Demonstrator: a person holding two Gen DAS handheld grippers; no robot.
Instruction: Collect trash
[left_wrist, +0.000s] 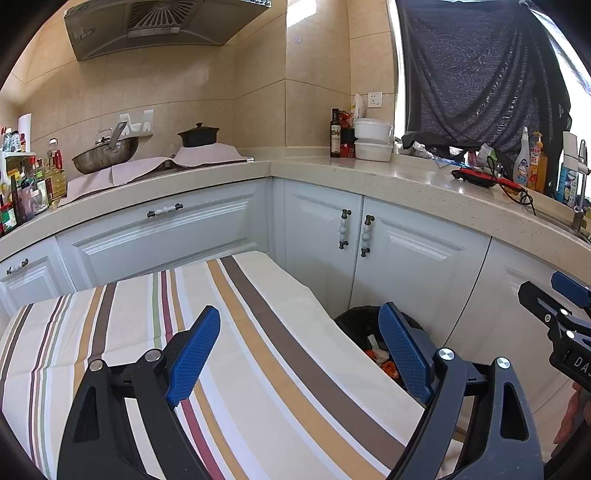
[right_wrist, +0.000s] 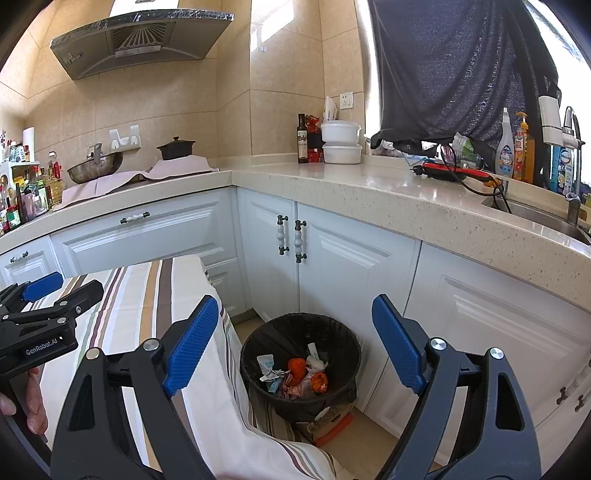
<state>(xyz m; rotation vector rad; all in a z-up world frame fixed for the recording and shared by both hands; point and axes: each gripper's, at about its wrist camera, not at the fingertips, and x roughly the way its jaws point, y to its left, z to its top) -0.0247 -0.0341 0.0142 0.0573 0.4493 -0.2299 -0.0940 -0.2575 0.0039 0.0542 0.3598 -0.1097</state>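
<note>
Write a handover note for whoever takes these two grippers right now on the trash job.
Left gripper: open, empty, over the striped tablecloth.
Right gripper: open, empty, above the trash bin.
The black-lined bin stands on the floor beside the table, against the white cabinets; wrappers and orange scraps already lie in it.
Done: the visible part of the tablecloth shows no trash.
Left: check areas outside view for more trash.

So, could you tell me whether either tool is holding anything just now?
Nothing is held: the left tool and the right tool are both open and empty.
</note>
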